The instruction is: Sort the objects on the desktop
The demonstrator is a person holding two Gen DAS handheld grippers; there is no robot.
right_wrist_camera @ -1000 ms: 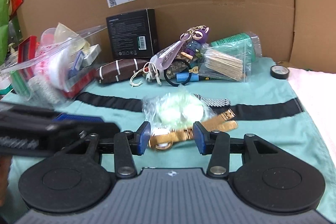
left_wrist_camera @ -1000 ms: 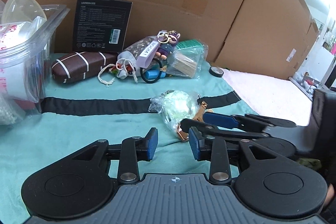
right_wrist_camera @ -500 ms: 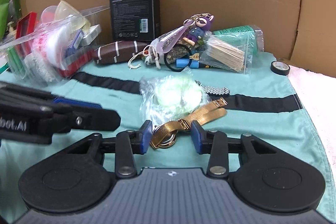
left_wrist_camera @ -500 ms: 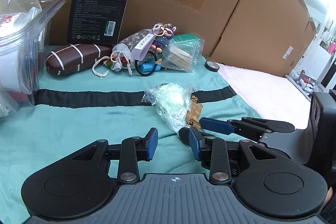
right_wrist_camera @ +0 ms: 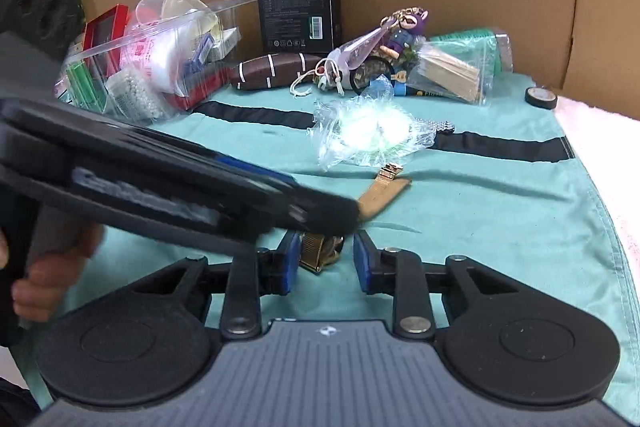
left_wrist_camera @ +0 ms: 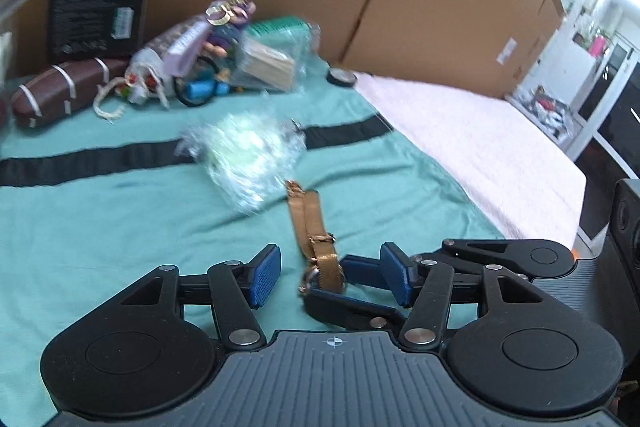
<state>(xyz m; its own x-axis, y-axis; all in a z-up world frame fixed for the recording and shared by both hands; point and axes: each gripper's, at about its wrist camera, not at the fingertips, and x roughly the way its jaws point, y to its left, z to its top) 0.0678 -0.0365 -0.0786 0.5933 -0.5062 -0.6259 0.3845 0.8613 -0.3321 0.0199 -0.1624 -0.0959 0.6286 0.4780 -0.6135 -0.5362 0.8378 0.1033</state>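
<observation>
Gold mesh-strap watch (left_wrist_camera: 316, 247) between blue-padded claws.

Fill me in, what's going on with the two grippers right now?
Both grippers are closing in on the gold mesh-band watch lying on the teal cloth. The right gripper has its jaws open on either side of the watch case, not yet clamped. The left gripper is open too, reaching across toward the same watch. The crinkly plastic bag sits just beyond the strap's end.
</observation>
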